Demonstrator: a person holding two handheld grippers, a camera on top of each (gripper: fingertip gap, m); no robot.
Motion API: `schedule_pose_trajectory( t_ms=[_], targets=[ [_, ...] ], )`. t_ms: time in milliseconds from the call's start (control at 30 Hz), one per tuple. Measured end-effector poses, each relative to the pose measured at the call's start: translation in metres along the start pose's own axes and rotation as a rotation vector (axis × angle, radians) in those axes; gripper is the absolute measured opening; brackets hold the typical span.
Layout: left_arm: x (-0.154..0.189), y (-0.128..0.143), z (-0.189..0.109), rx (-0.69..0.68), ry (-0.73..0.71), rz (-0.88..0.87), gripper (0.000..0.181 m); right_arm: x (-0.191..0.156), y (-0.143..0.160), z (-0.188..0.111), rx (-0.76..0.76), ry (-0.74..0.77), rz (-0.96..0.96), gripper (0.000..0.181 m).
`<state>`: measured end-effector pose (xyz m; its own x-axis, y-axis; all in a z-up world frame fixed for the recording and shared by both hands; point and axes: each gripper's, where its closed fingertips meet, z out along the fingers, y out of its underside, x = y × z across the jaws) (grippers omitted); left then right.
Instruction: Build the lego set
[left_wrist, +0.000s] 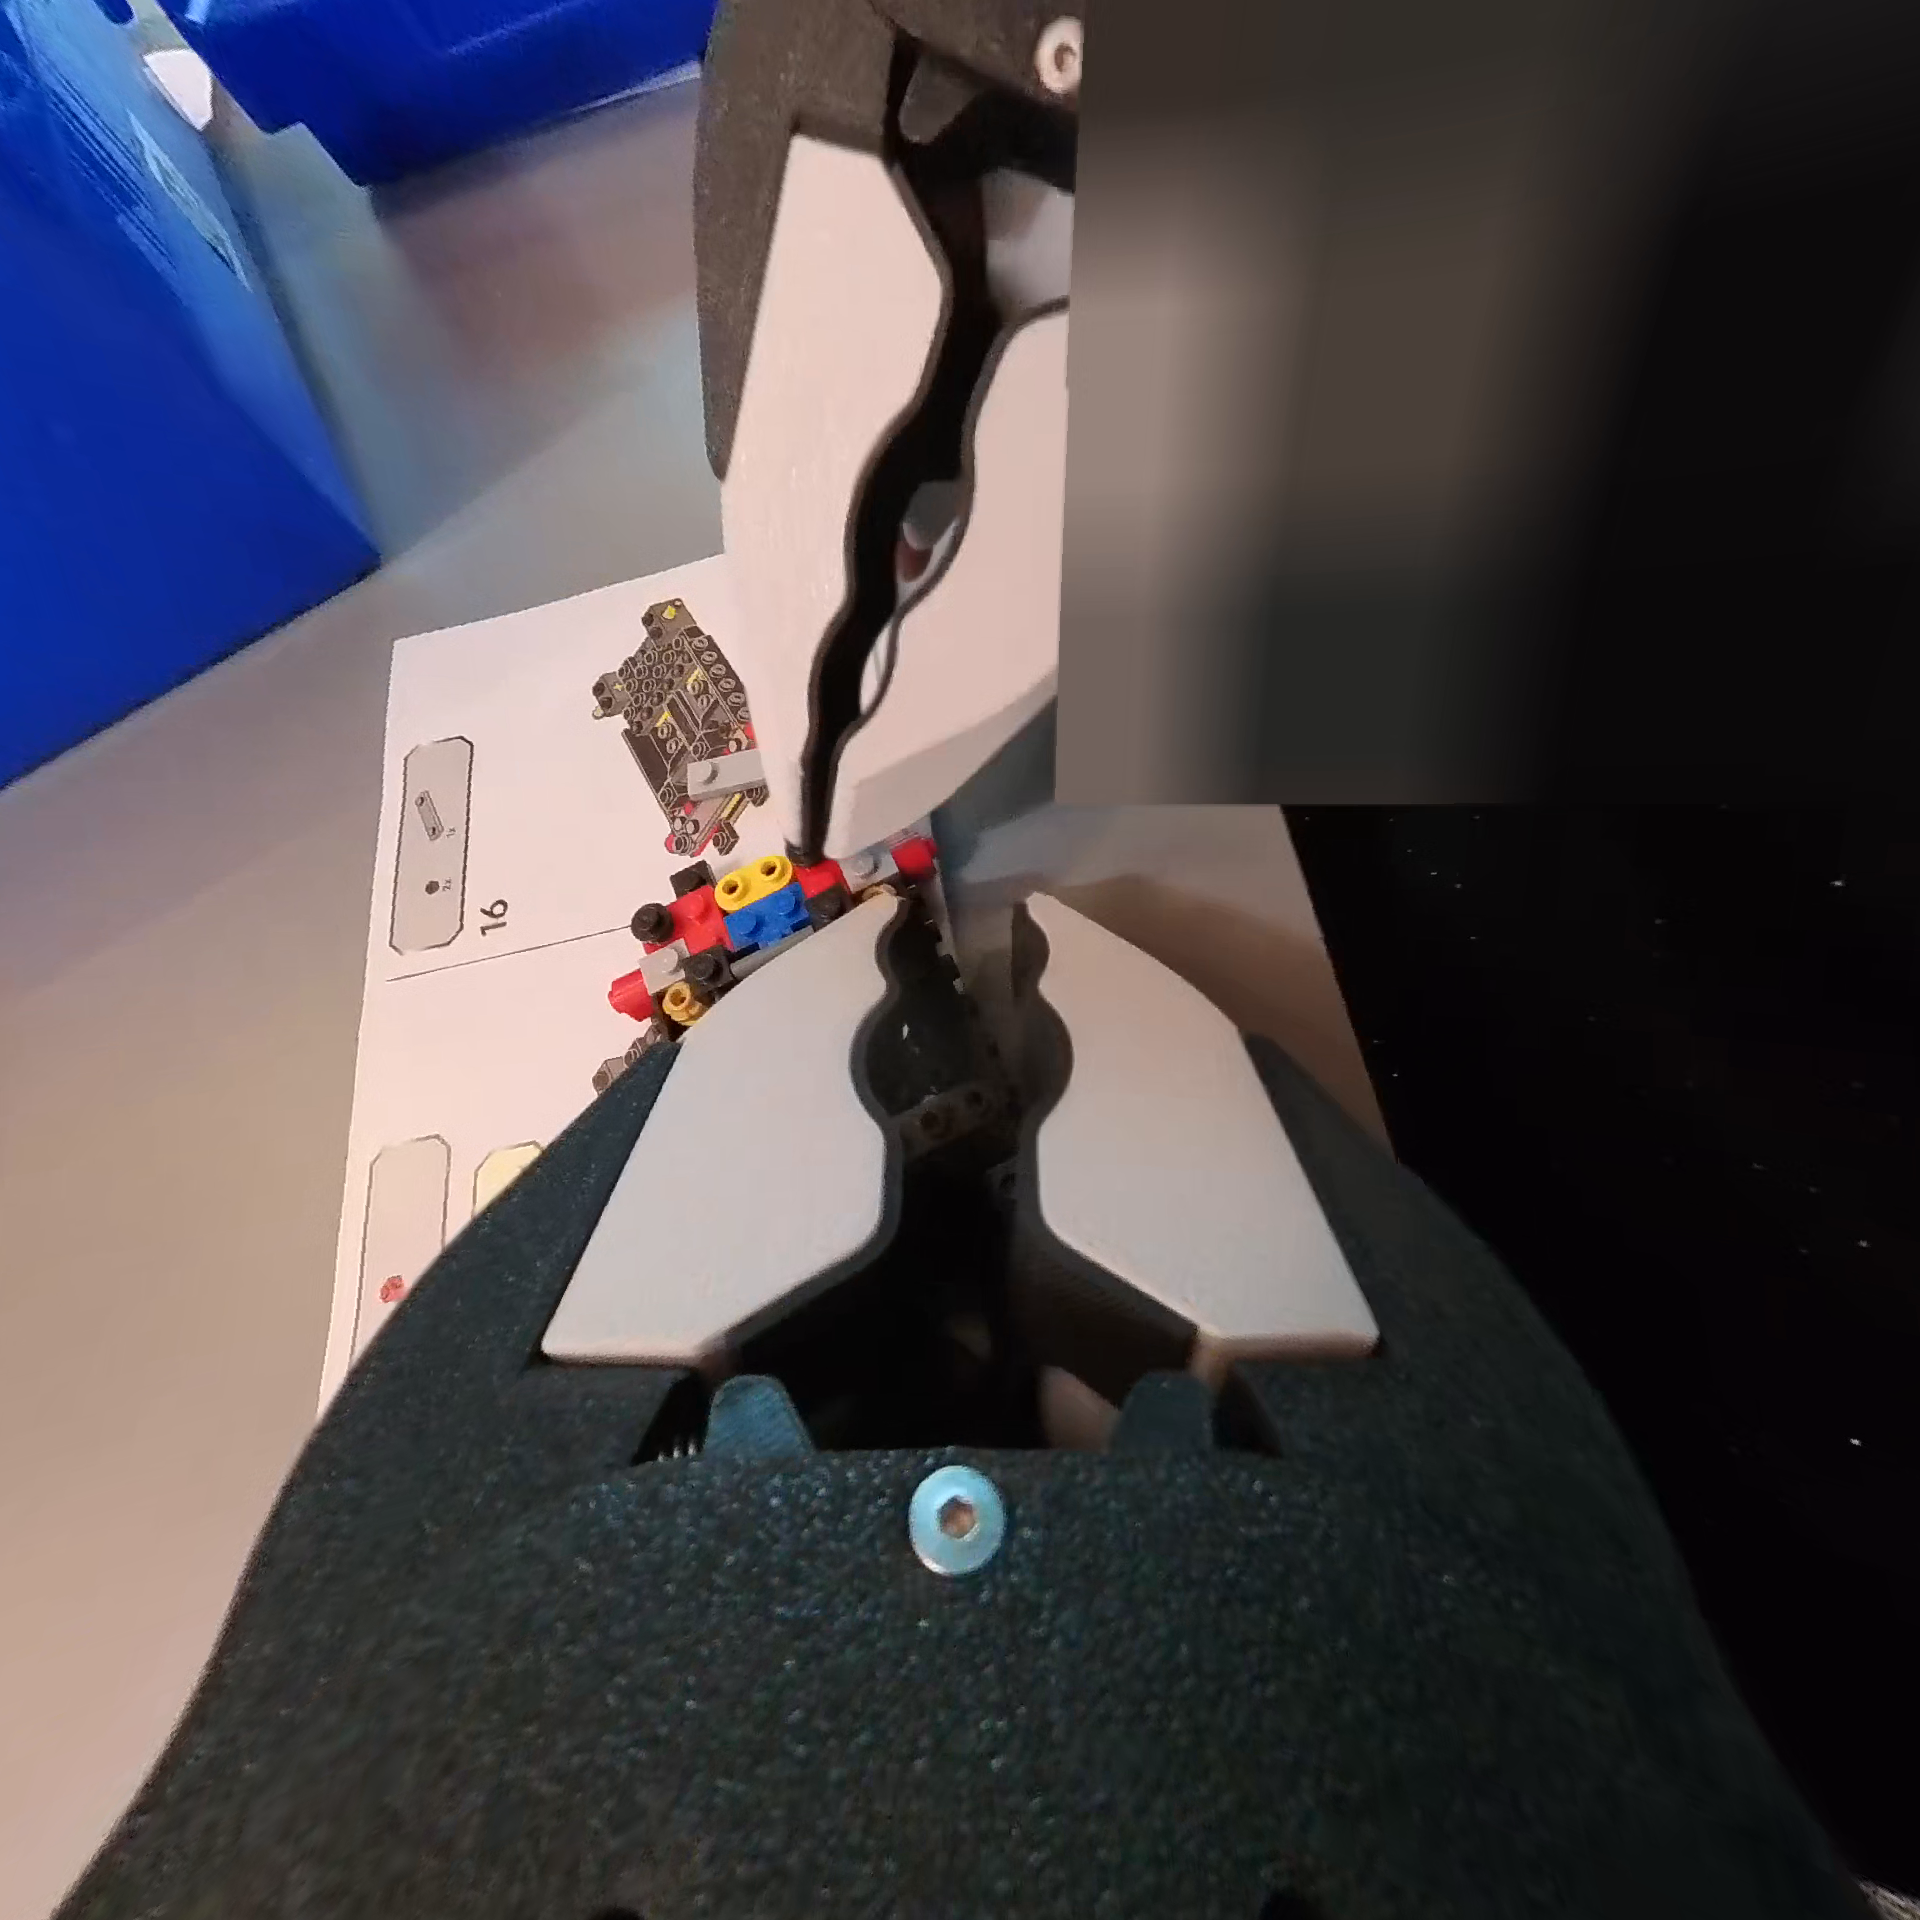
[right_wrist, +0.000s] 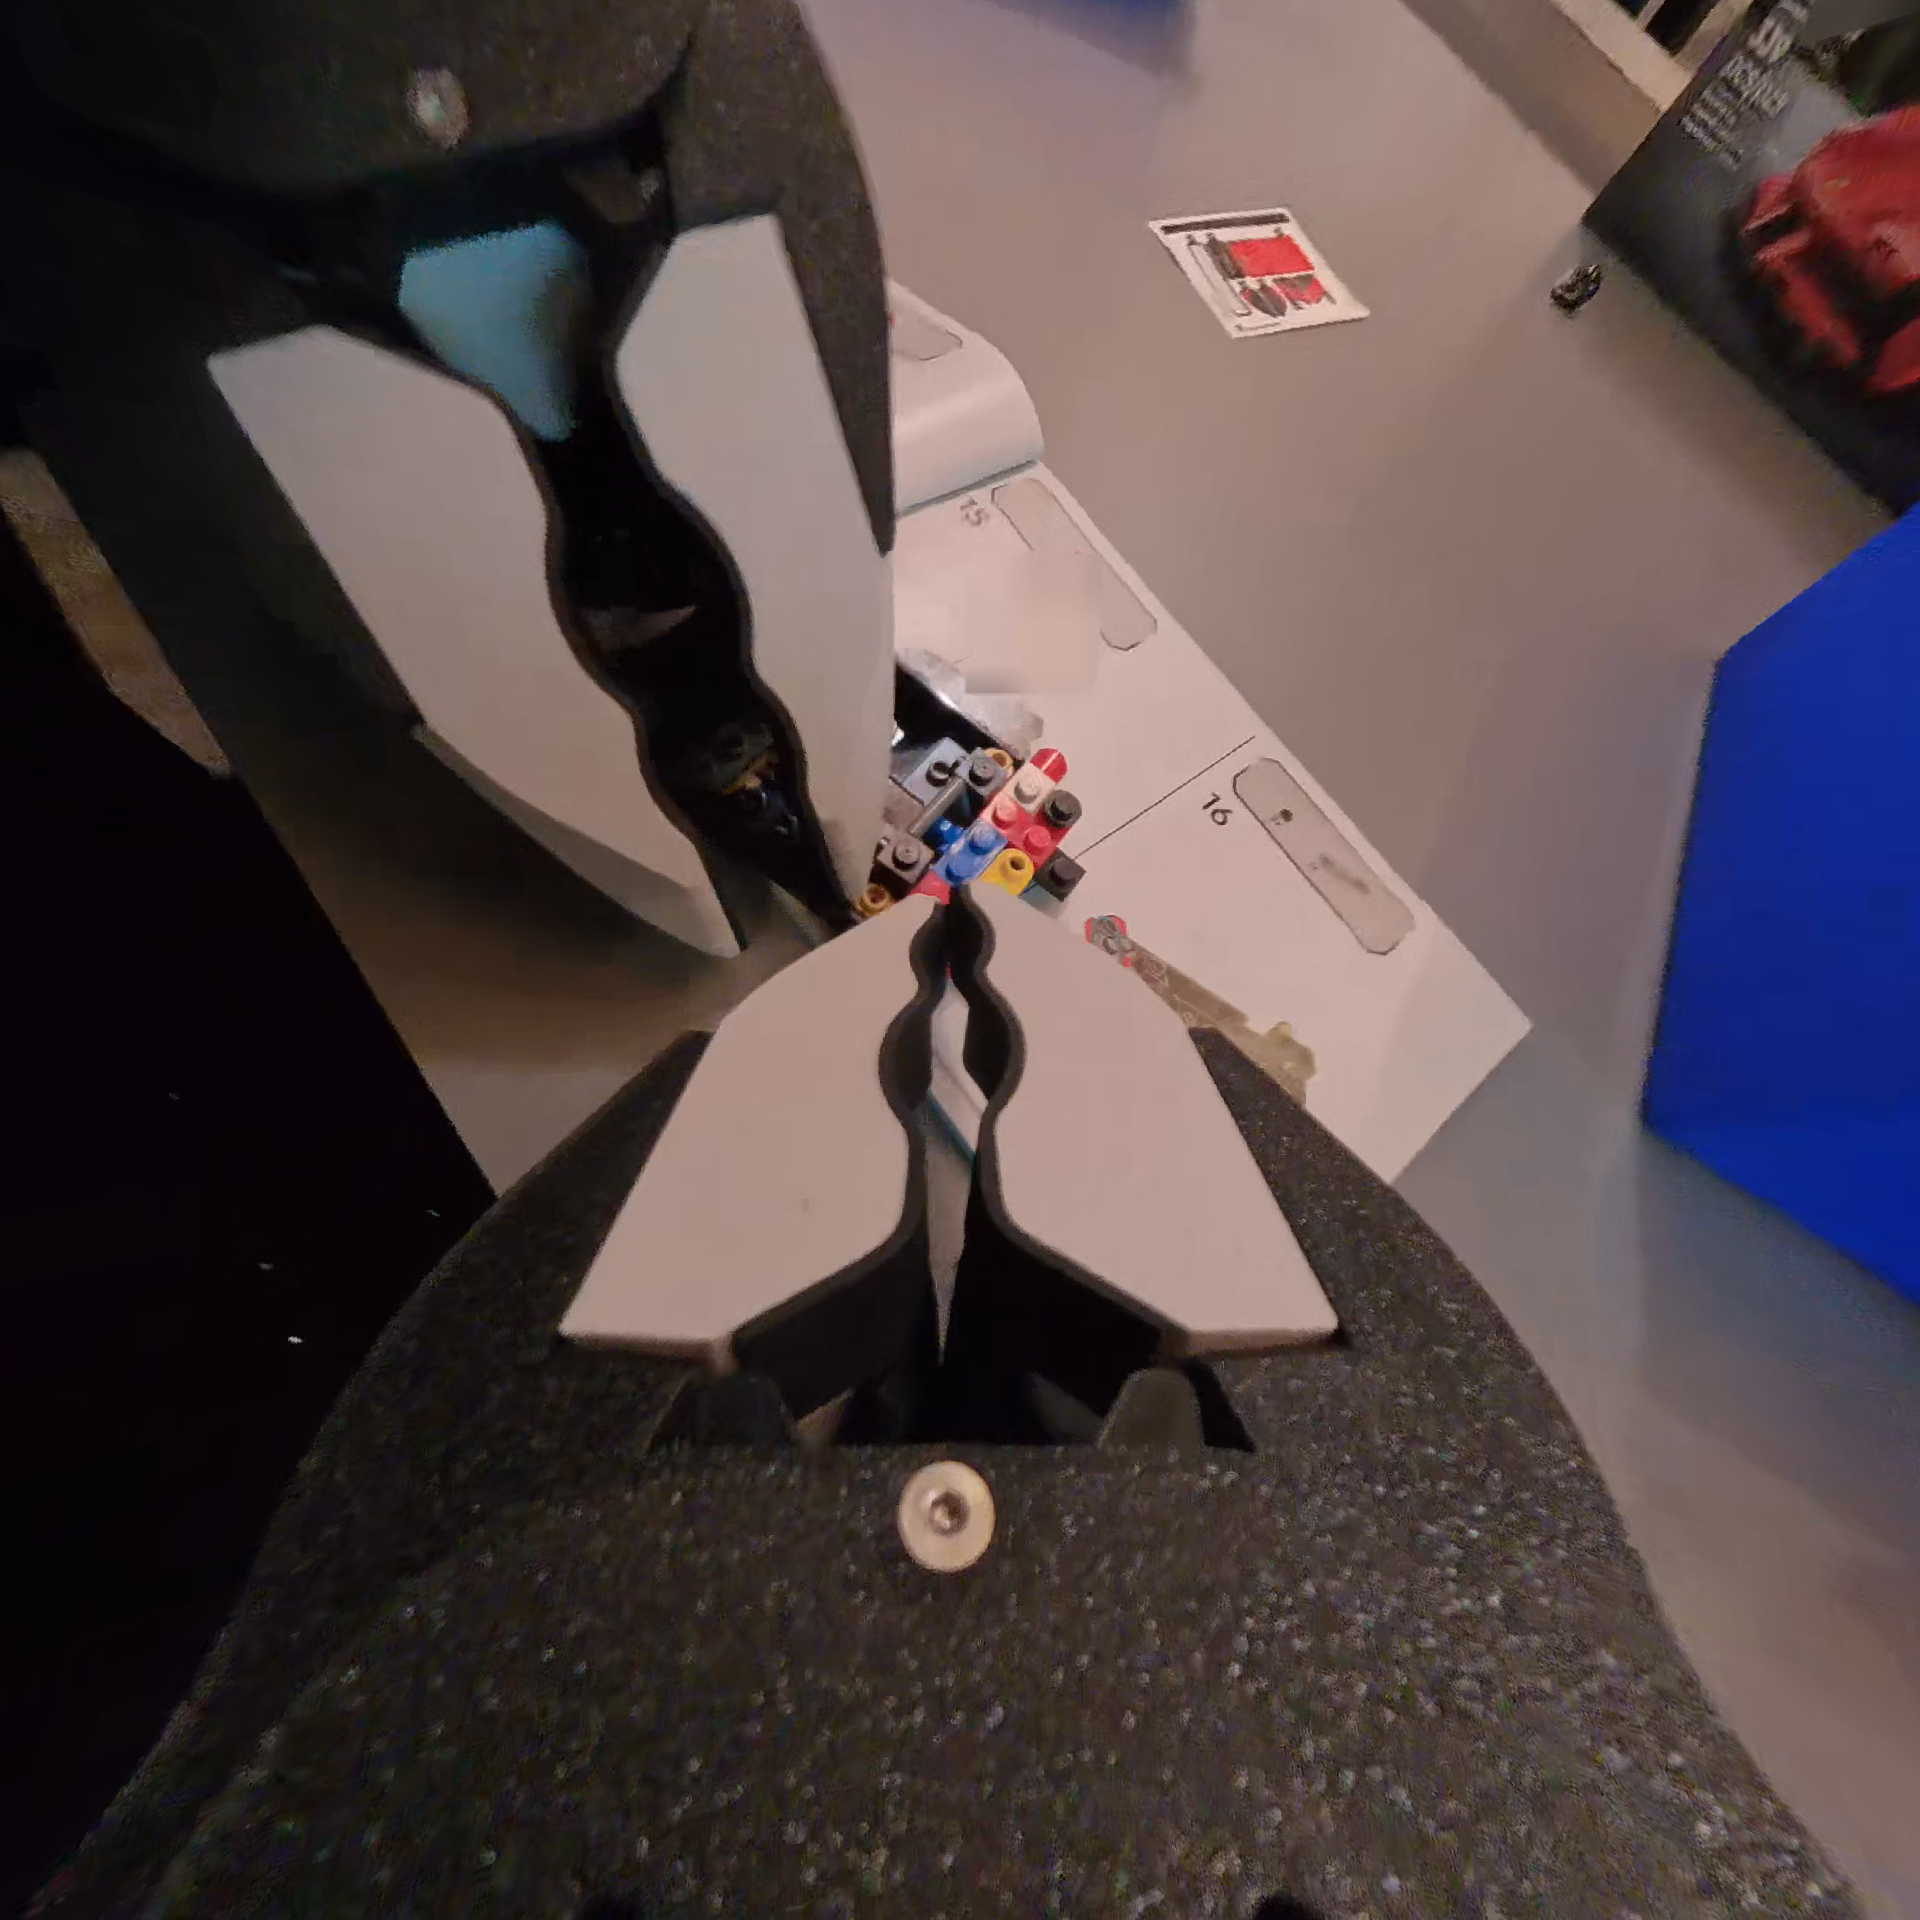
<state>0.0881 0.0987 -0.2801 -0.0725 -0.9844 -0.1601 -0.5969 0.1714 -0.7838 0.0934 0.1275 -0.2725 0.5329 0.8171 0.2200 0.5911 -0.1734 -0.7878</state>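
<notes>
A small lego model (left_wrist: 758, 914) of red, blue, yellow, grey and black bricks hangs just above an open instruction sheet (left_wrist: 499, 727). My left gripper (left_wrist: 961, 914) is shut on the model's dark end, with black bricks showing between its fingers. In the right wrist view it comes in from the upper left (right_wrist: 800, 894) and holds the model (right_wrist: 997, 831). My right gripper (right_wrist: 954, 902) is shut, its tips against the model's red edge beside the blue brick. In the left wrist view it comes down from above (left_wrist: 808, 844) onto the red part. I see nothing between its pads.
The grey table (right_wrist: 1351, 468) carries the instruction sheet (right_wrist: 1247, 935), a sticker sheet (right_wrist: 1257, 270), the set's dark box (right_wrist: 1787, 208) and a small dark piece (right_wrist: 1574, 283). Blue bins stand at the sides (left_wrist: 125, 416) (right_wrist: 1818, 883). The table edge drops to dark floor (left_wrist: 1610, 1143). Only a small space, under 4 cm, lies between the two pairs of fingers.
</notes>
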Motion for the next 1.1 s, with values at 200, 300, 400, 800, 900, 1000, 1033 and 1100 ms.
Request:
schedule_pose_trajectory(
  t_ms=[200,300,400,800,900,1000,1033,1100],
  targets=[
    [-0.002,-0.015,-0.015,0.145,0.007,-0.021,0.033,0.007,0.003,-0.004,0.034,-0.176,0.339,0.012],
    [-0.016,-0.022,-0.027,0.225,-0.057,-0.065,0.025,0.007,0.003,-0.002,0.028,-0.183,0.367,0.011],
    [-0.019,-0.012,-0.018,0.118,-0.101,0.017,0.012,0.004,0.005,0.003,0.009,-0.193,0.385,0.010],
    [-0.021,-0.007,0.001,0.039,-0.106,-0.037,0.000,0.001,0.004,0.006,-0.069,-0.244,0.498,0.010],
    [-0.021,-0.007,0.001,0.039,-0.102,-0.040,0.000,0.000,0.004,0.006,-0.099,-0.268,0.519,0.009],
    [-0.020,-0.007,0.001,0.039,-0.100,-0.039,0.000,0.000,0.005,0.006,-0.138,-0.274,0.494,0.009],
    [-0.020,-0.007,0.001,0.039,-0.097,-0.040,0.000,-0.001,0.005,0.006,-0.152,-0.275,0.477,0.009],
    [-0.018,-0.007,0.000,0.044,-0.080,-0.036,0.002,-0.001,0.005,0.005,-0.179,-0.277,0.438,0.007]
  ],
)
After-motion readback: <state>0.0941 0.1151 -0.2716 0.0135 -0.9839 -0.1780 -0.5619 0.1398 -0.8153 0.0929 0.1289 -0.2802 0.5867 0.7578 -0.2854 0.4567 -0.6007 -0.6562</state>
